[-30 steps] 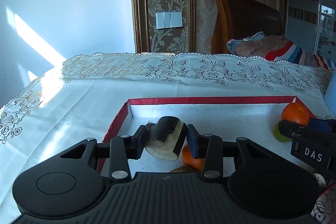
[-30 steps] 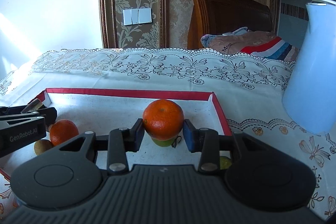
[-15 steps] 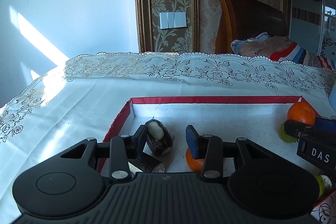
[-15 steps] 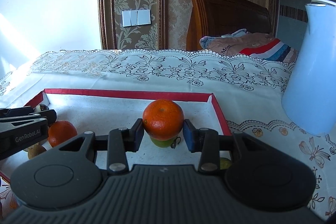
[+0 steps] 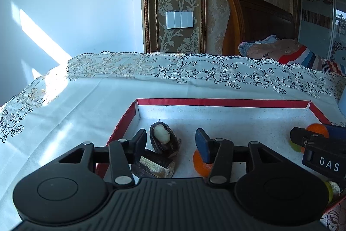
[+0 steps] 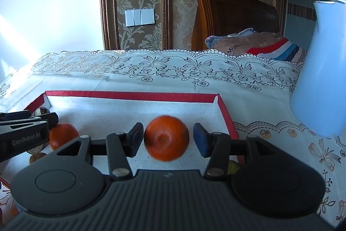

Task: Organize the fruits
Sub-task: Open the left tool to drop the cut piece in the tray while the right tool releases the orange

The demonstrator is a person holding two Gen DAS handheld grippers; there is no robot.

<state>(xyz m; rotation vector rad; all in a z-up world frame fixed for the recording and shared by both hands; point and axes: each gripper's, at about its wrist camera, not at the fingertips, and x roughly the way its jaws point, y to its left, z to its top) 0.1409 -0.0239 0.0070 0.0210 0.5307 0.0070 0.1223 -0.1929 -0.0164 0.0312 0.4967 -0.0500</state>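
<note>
A shallow white box with a red rim (image 5: 222, 102) (image 6: 129, 95) lies on the lace tablecloth. My left gripper (image 5: 170, 141) is open over its left end, above a dark open fruit with white flesh (image 5: 163, 140) and a brown cut piece (image 5: 154, 166); an orange (image 5: 200, 162) lies behind the right finger. My right gripper (image 6: 167, 138) is open over the box's right end. A blurred orange (image 6: 166, 138) sits free between its jaws, apart from both pads. Another orange (image 6: 62, 135) lies beside the left gripper in the right wrist view.
A pale blue jug (image 6: 322, 70) stands on the table right of the box. Small green and yellow fruits (image 5: 295, 147) (image 6: 232, 167) lie at the box's right end. A wall, a bed headboard and pillows lie beyond the table.
My left gripper opened and the brown piece and the dark fruit dropped into the box. My right gripper just opened and its orange is loose and blurred, dropping.
</note>
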